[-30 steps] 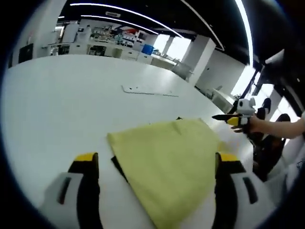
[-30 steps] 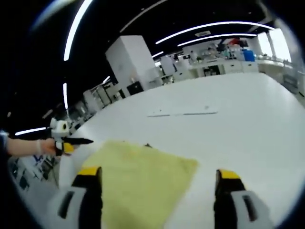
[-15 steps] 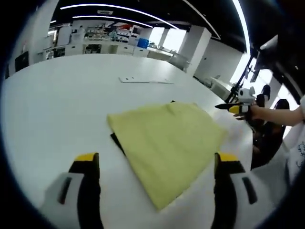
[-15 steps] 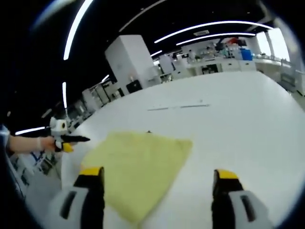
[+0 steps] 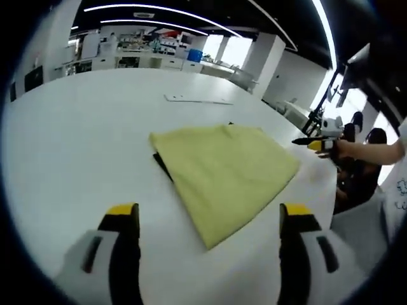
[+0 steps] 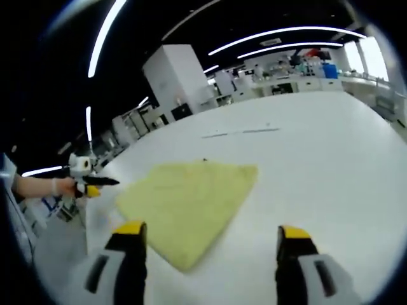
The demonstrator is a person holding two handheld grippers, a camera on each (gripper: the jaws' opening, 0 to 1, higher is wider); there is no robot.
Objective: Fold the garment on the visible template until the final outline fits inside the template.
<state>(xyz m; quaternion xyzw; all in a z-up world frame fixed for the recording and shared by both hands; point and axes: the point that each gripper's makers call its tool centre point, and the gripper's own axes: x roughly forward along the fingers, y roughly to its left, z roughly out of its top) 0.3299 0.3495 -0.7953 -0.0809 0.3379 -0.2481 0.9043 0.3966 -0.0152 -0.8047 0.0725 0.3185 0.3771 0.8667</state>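
A yellow garment [image 5: 222,175] lies folded flat on the white table [image 5: 76,127], with a sliver of black template [image 5: 163,166] showing at its left edge. My left gripper [image 5: 208,213] is open, its jaws wide apart just short of the garment's near corner, holding nothing. In the right gripper view the same garment [image 6: 191,194] lies ahead of my right gripper [image 6: 210,230], which is also open and holds nothing. The right gripper [image 5: 313,143], held by a hand, shows beyond the garment's right side. The left gripper [image 6: 88,182] shows off its left side.
A thin flat strip [image 5: 197,100] lies farther back on the table, also seen in the right gripper view as a strip [image 6: 241,133]. The table edge [image 5: 331,190] runs close to the garment's right side. Lab benches and shelves [image 5: 140,54] stand far behind.
Both grippers have drawn back from the garment, so its near corner now lies ahead of the jaws instead of between them. The garment itself stays flat in place.
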